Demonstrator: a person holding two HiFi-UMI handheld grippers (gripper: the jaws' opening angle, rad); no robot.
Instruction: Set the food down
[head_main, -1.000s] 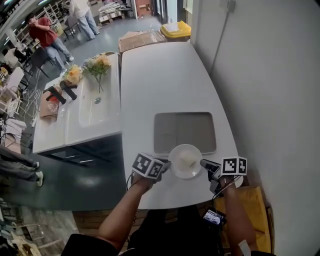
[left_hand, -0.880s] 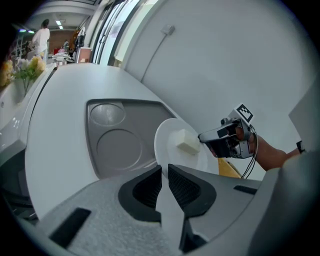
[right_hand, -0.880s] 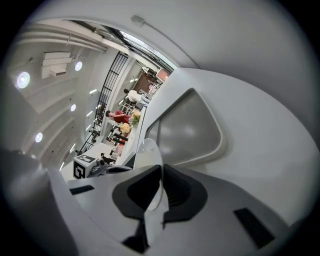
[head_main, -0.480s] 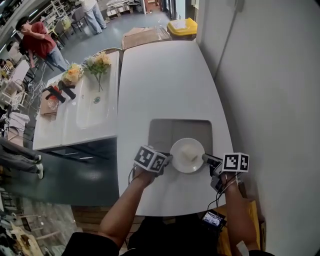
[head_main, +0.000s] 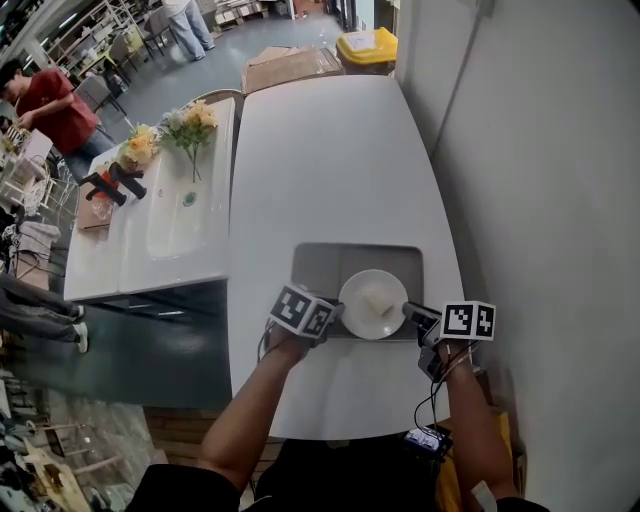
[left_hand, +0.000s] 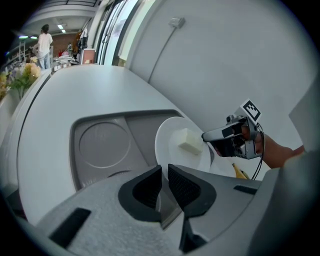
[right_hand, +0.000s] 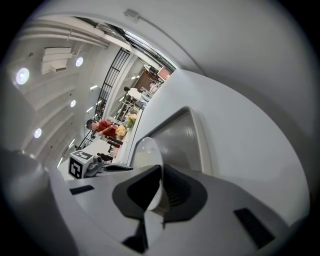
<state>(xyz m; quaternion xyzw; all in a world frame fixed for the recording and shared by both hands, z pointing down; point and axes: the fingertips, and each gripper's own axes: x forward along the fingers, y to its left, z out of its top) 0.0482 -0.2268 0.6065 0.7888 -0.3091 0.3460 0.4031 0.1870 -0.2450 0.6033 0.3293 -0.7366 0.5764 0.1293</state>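
Observation:
A white plate (head_main: 356, 288) carries a pale block of food (head_main: 377, 299) and hangs over the near part of a grey tray (head_main: 320, 262) on the white table. My left gripper (head_main: 335, 315) is shut on the plate's left rim, and my right gripper (head_main: 408, 311) is shut on its right rim. In the left gripper view the plate (left_hand: 170, 145) with the food (left_hand: 190, 141) runs out from my left gripper (left_hand: 165, 172) toward the right gripper (left_hand: 207, 136). The right gripper view shows the plate (right_hand: 147, 152) edge-on between the shut jaws of my right gripper (right_hand: 161, 172).
A wall runs close along the table's right side. On the lower white counter to the left stand flowers (head_main: 195, 125) and dark objects (head_main: 110, 185). A yellow bin (head_main: 368, 45) and cardboard boxes sit beyond the table's far end. People are in the far background.
Both grippers have carried the plate forward, from the tray's near edge to over the tray's near part. The grips look unchanged.

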